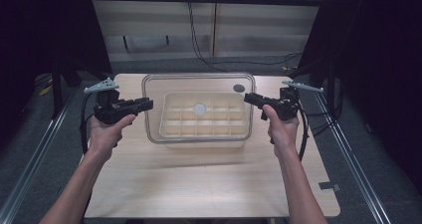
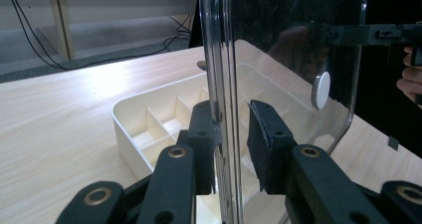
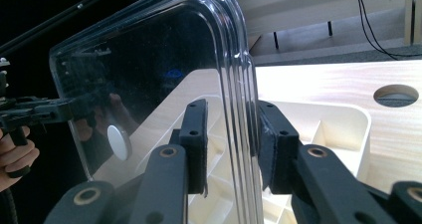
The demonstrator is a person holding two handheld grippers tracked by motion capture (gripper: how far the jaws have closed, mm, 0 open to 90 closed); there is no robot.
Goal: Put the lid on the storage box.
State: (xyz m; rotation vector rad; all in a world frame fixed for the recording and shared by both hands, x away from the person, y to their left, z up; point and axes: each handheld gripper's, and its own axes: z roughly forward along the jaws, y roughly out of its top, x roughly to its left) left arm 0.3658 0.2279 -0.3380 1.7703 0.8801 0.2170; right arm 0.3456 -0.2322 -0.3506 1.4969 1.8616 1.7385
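A clear plastic lid (image 1: 194, 83) with a white round knob (image 1: 199, 109) hangs level just above a cream tray (image 1: 166, 128) divided into several compartments, on the wooden table (image 1: 199, 184). My left gripper (image 1: 149, 103) is shut on the lid's left edge, and my right gripper (image 1: 247, 98) is shut on its right edge. In the left gripper view the lid's rim (image 2: 224, 59) stands between the pads of my left gripper (image 2: 231, 134), with the knob (image 2: 321, 90) beyond. In the right gripper view my right gripper (image 3: 230, 134) pinches the rim (image 3: 239, 74).
A round hole (image 1: 239, 88) is cut in the table behind the tray. A dark tape patch (image 1: 329, 186) lies near the table's right front corner. Metal rails run along both sides of the table, and cables trail across the floor behind.
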